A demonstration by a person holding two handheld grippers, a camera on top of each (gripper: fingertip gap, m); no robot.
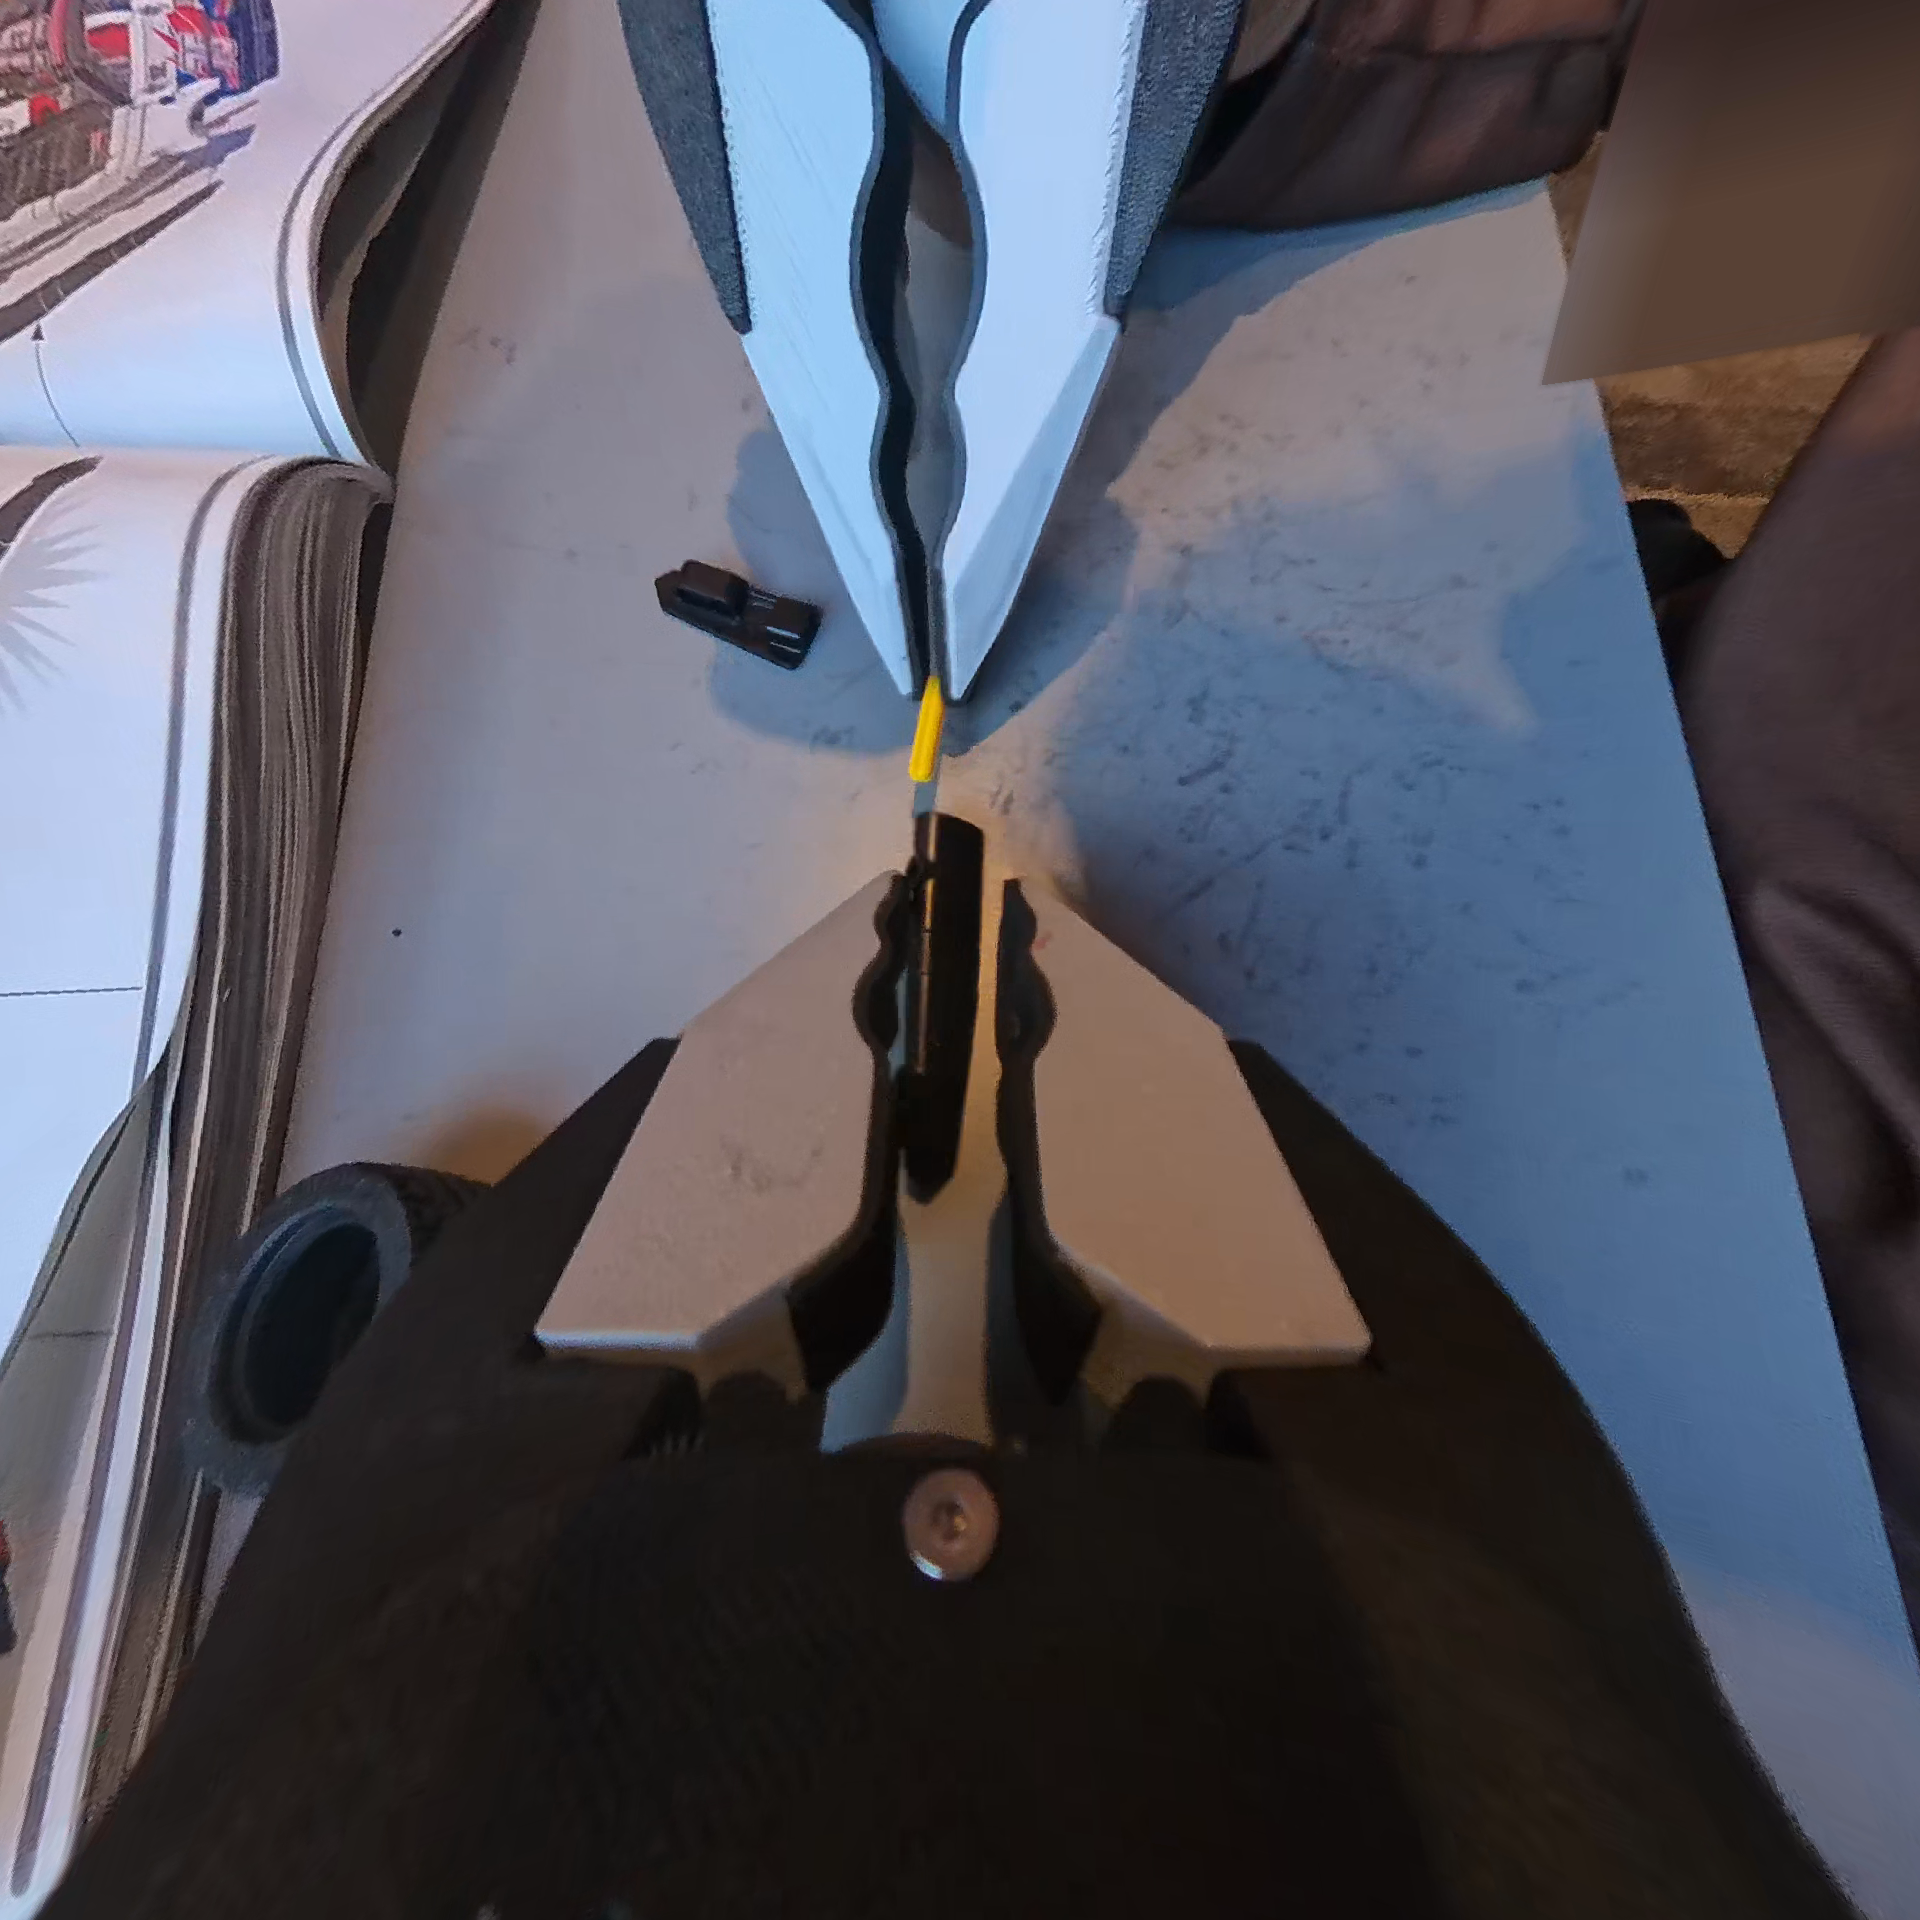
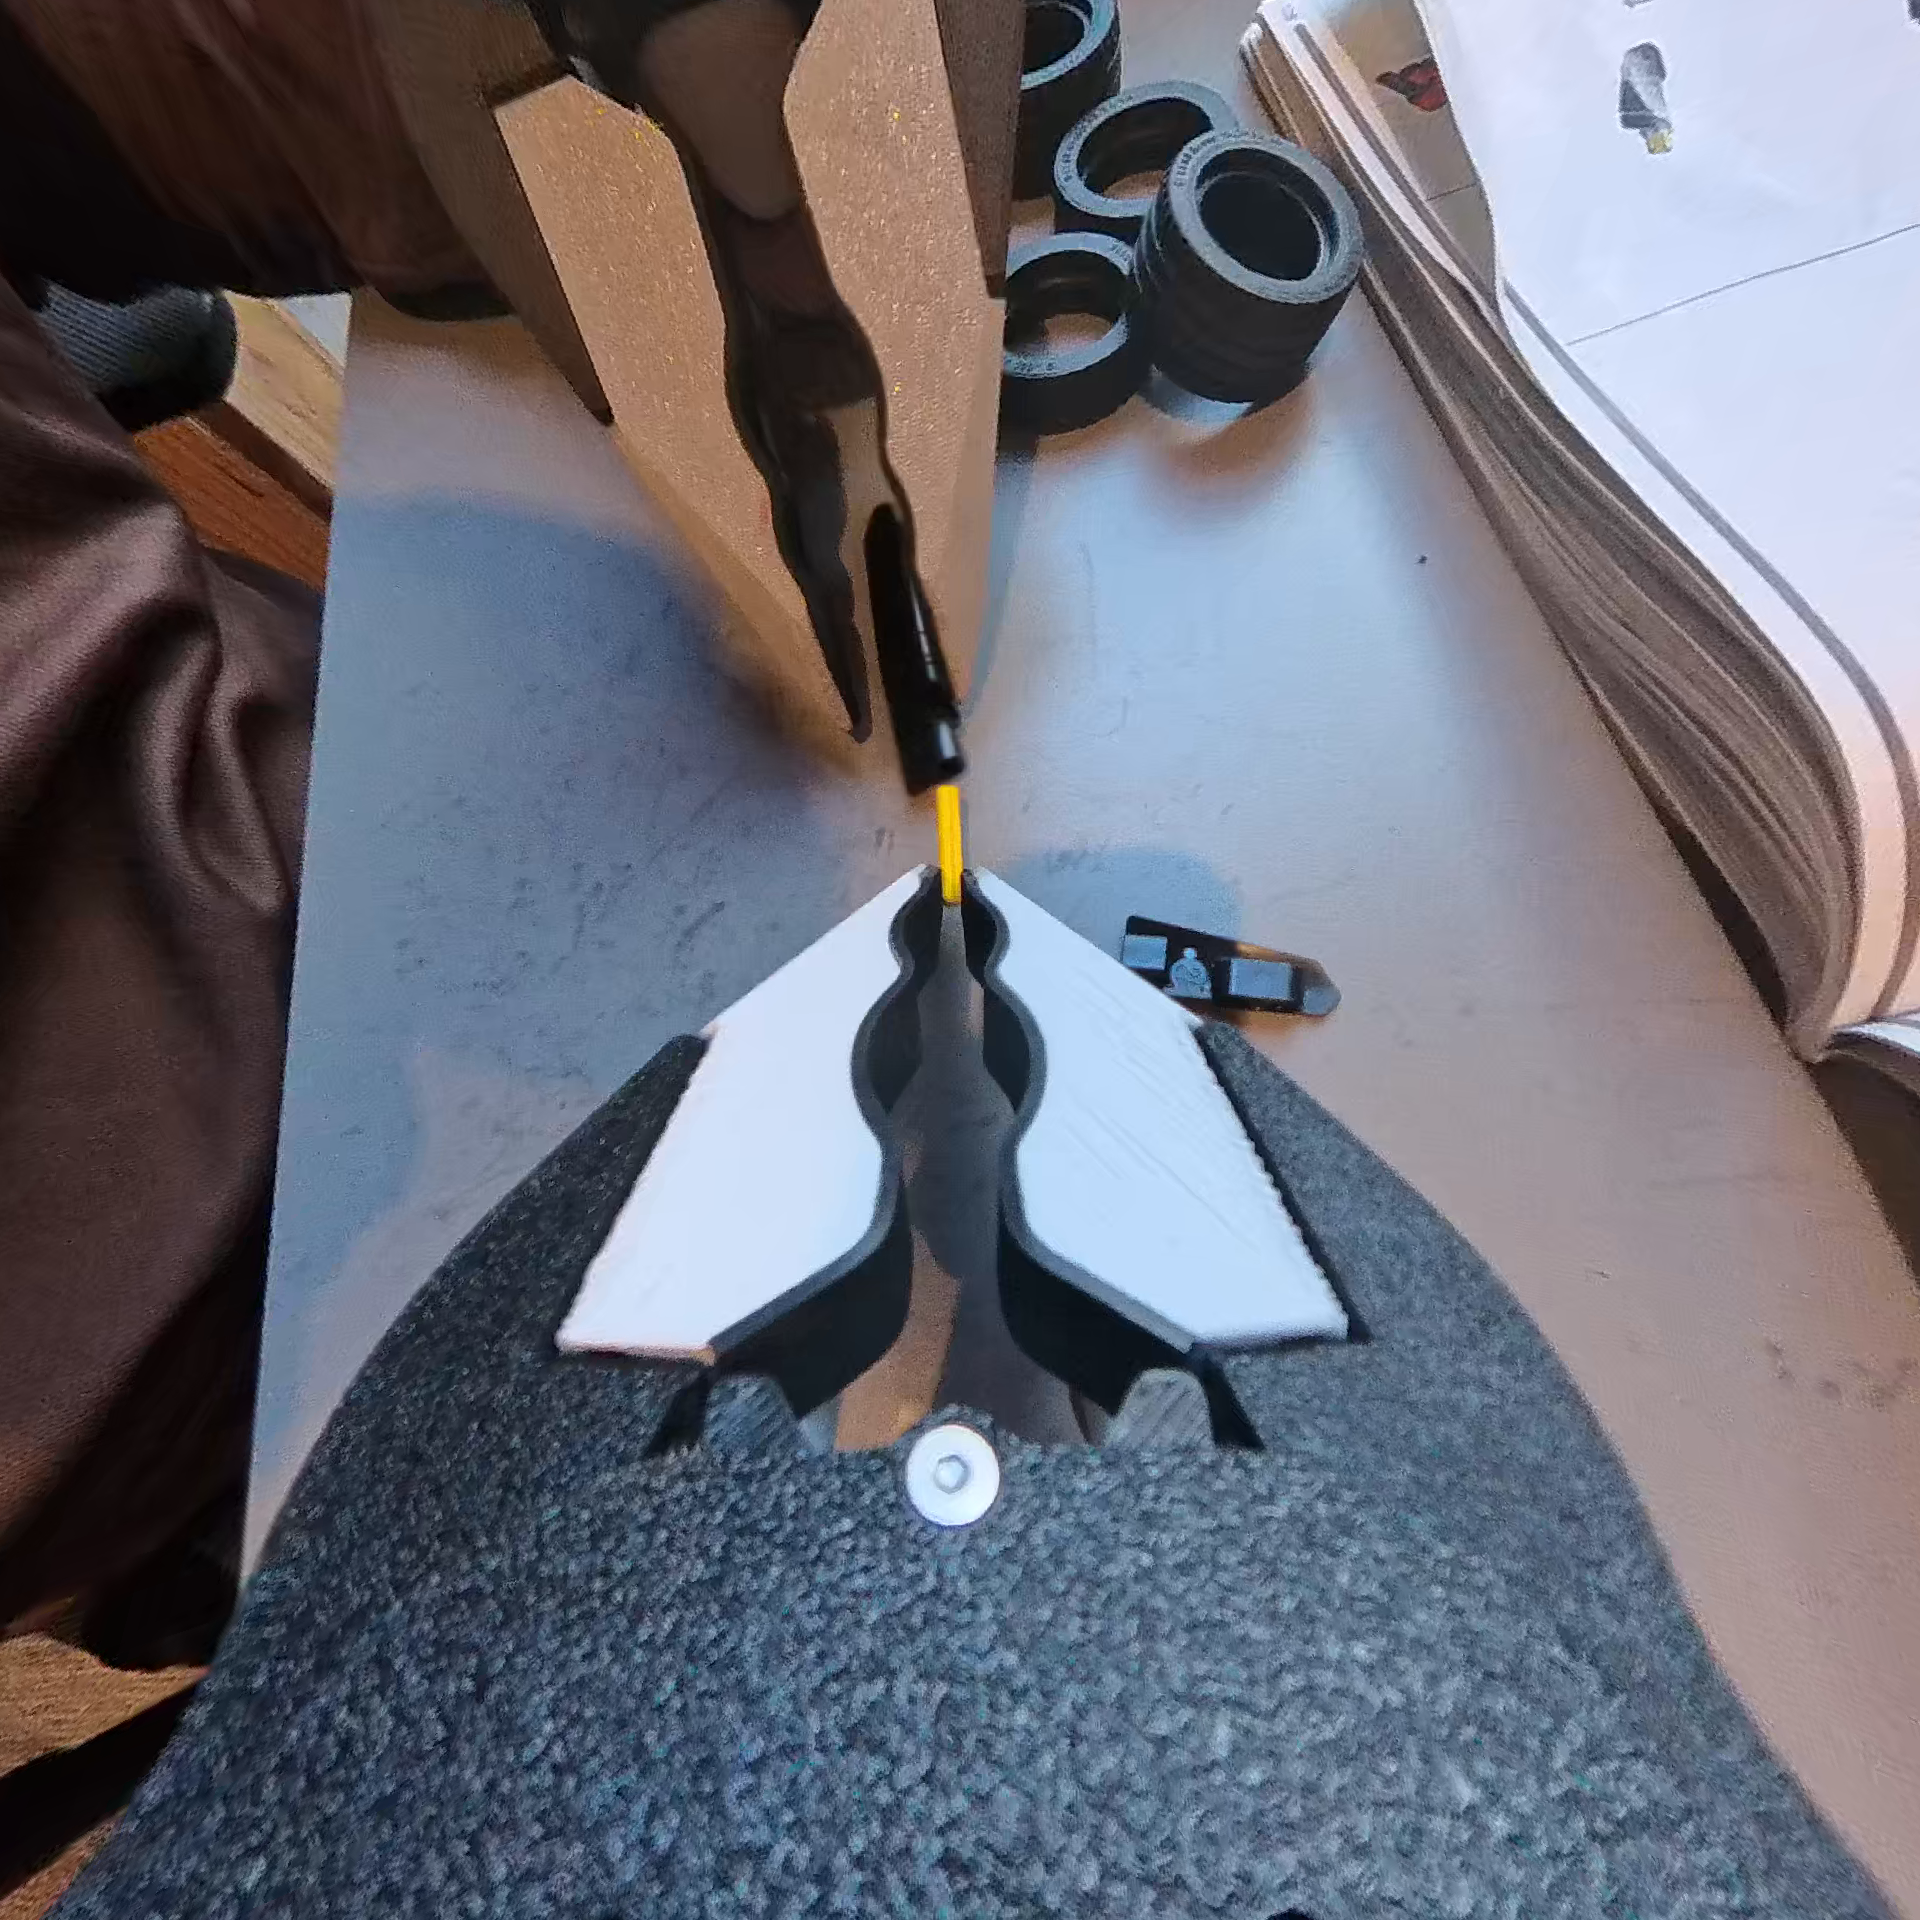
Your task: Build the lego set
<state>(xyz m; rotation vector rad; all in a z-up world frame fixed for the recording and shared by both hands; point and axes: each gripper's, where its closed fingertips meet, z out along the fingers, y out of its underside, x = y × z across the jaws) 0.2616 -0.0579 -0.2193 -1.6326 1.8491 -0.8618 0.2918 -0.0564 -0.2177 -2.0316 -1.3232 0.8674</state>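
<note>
The two grippers faced each other tip to tip above the table [image 1: 1299, 727]. The left gripper [image 1: 945, 888] held a tube [image 1: 940, 997] between its fingers, the tube's end sticking out past the tips. The right gripper [image 2: 945, 883] pinched a thin rod [image 2: 949, 842], which pointed at the tube's open end, just short of it or barely touching. A small flat piece [image 2: 1226, 966] lay on the table just beside the right gripper's tips. A cluster of tyres [image 2: 1174, 249] sat farther off, beside the left gripper, near the edge of an open booklet [image 2: 1662, 416] lying along that side of the table.
</note>
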